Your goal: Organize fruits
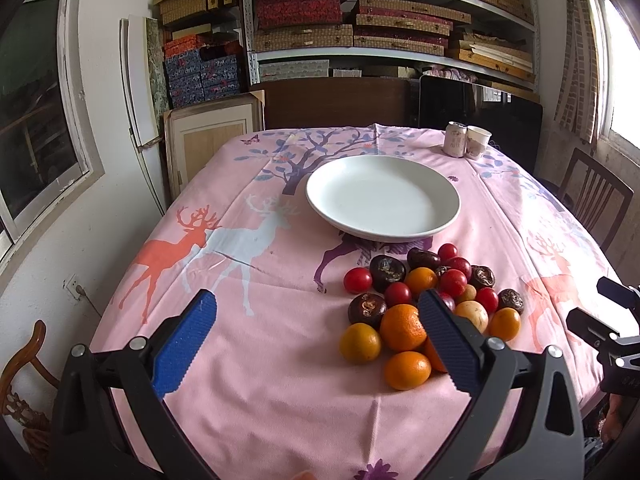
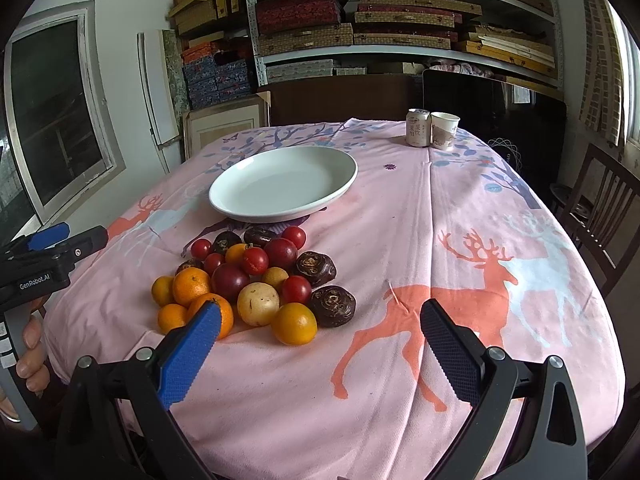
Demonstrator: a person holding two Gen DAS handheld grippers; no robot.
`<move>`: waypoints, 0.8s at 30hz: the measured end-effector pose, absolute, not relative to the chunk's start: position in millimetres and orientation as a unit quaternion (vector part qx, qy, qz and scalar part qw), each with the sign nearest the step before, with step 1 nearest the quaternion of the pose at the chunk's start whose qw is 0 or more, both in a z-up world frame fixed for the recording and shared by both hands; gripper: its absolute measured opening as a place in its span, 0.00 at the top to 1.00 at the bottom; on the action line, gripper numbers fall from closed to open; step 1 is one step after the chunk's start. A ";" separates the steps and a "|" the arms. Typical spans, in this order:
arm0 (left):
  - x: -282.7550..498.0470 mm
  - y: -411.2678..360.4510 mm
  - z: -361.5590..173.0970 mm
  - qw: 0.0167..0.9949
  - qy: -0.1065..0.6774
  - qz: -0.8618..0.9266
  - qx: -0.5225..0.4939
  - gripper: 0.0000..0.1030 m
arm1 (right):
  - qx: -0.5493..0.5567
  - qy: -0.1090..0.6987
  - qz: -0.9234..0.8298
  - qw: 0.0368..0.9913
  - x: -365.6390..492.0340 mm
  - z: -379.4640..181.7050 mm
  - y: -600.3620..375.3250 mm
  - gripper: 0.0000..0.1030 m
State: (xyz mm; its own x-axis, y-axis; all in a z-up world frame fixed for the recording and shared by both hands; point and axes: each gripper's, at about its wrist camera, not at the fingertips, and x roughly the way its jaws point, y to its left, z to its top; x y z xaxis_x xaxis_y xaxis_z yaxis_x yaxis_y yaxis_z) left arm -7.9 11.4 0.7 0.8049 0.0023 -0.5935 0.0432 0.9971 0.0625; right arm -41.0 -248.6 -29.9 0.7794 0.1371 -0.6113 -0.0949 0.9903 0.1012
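White plate [image 1: 383,196] sits empty, so we start: both fingers spread, nothing held, fruit [image 2: 256,280] awaits picking.

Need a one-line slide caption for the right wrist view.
Right tongs open above the pink tablecloth, fruit pile ahead-left, empty white plate beyond.

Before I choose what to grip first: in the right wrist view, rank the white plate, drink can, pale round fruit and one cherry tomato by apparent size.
1. White plate, clearly largest.
2. Pale round fruit and drink can: unsure, since the can stands far back.
3. Cherry tomato, smallest.
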 end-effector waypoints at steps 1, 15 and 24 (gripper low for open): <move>-8.6 11.4 -1.2 0.949 0.313 -0.012 0.038 0.04 | 0.033 0.327 0.066 0.942 -41.3 -30.3 -248.6 0.03; -1.7 19.6 -77.3 0.923 0.373 -0.038 0.092 0.08 | 0.030 0.379 0.099 0.920 -30.6 -68.5 -251.4 0.17; 20.2 8.6 -92.1 0.912 0.389 -0.073 0.107 0.29 | 0.022 0.376 0.093 0.922 -32.3 -68.1 -252.0 0.17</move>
